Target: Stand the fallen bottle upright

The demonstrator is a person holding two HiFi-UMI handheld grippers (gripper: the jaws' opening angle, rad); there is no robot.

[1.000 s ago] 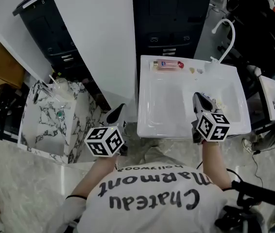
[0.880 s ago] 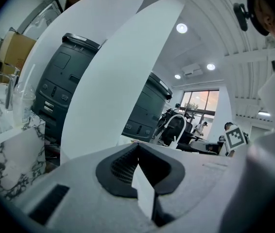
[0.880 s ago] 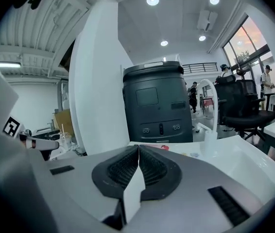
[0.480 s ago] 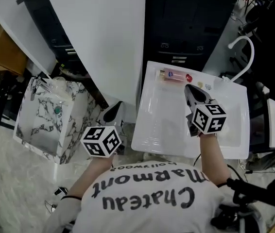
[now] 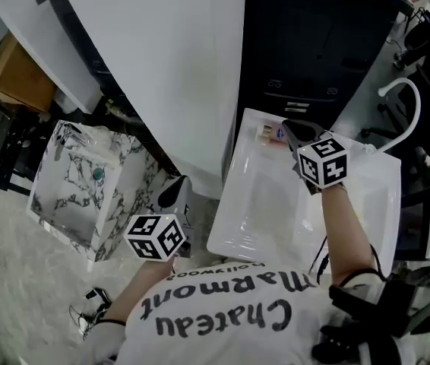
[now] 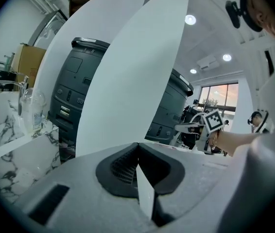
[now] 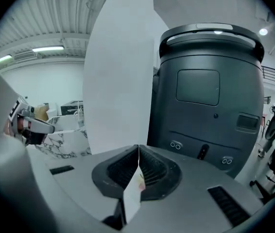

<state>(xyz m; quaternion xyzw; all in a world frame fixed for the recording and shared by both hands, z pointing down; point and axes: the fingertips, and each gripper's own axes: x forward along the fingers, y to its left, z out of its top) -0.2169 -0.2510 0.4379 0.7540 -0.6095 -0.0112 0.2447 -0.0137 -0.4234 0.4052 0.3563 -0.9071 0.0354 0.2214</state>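
Bottle [image 5: 267, 133] lies on its side on the back ledge of the white sink [image 5: 234, 230], so nothing is done yet. Our right gripper [image 5: 288, 126] hovers just beside it, jaws together and empty. Our left gripper [image 5: 175, 187], likewise closed on nothing, hangs well apart. We judge that opening, grasping and tipping it upright all remain.

White panel [image 5: 169, 67] and dark cabinet [image 5: 314, 44] seemingly hem the sink [image 5: 260, 204].
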